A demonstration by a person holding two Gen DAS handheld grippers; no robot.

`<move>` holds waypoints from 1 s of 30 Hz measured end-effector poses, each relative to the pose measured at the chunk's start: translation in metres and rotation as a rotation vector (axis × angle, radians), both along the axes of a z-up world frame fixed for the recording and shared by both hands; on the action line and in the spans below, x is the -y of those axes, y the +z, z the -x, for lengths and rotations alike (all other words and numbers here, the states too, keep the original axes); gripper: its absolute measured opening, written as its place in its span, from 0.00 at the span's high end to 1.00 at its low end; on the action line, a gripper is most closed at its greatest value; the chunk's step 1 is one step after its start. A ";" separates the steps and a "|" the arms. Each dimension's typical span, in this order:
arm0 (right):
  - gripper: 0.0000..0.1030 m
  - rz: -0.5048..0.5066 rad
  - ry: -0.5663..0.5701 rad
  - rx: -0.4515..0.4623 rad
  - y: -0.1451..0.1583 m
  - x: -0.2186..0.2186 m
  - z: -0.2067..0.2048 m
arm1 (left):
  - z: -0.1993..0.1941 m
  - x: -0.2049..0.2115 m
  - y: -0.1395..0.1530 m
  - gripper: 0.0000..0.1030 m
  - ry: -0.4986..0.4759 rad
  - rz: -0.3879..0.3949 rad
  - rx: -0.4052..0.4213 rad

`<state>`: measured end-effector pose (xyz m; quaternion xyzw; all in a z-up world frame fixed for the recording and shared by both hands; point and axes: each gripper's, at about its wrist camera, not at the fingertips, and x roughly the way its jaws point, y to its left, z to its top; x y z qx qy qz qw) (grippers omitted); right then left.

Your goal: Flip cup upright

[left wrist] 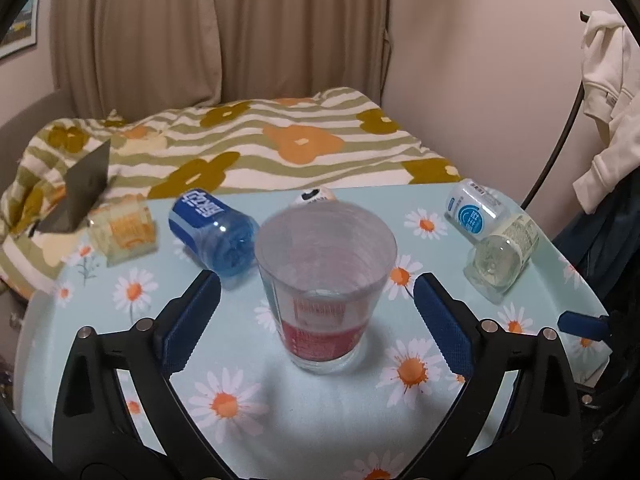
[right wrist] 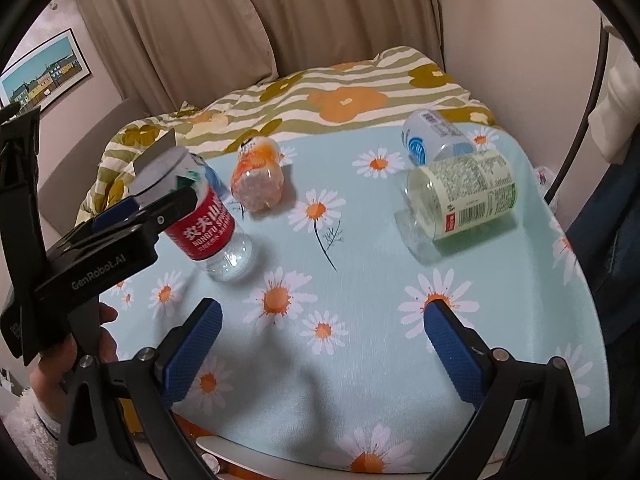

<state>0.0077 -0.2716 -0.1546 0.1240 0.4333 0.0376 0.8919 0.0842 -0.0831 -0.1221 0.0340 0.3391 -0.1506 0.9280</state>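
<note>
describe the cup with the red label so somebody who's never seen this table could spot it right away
On the daisy-print tablecloth in front of the striped, flowered bedspread, look between the open fingers of the left claw. There stands the clear cut-off bottle cup, its red band reading Nongfu Spring. It is the only container upright, open end up; the blue cup, orange cup and pale green cup all lie on their sides.

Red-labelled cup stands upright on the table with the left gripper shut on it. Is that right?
Not quite. The red-labelled cup stands upright on the table, but the left gripper is open, with a gap on each side of the cup. The left wrist view shows it.
</note>
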 end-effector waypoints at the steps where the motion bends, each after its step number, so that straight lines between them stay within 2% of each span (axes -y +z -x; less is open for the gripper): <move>1: 0.02 0.000 -0.001 0.006 0.004 0.000 0.001 | 0.001 -0.001 0.004 0.01 0.001 -0.005 0.000; 7: 0.02 0.002 -0.004 0.038 0.038 -0.003 0.009 | 0.019 -0.018 0.044 0.00 0.031 -0.053 0.013; 11: 0.02 -0.002 -0.017 0.057 0.072 -0.007 0.019 | 0.041 -0.043 0.076 0.00 0.077 -0.074 -0.014; 15: 0.02 0.037 -0.025 0.055 0.099 -0.015 0.031 | 0.057 -0.067 0.100 0.00 0.137 -0.109 -0.049; 23: 0.02 0.194 -0.024 0.038 0.127 -0.037 0.056 | 0.094 -0.101 0.125 0.00 0.217 -0.096 -0.102; 30: 0.02 0.228 -0.079 0.037 0.130 -0.037 0.063 | 0.109 -0.105 0.129 0.00 0.219 -0.071 -0.099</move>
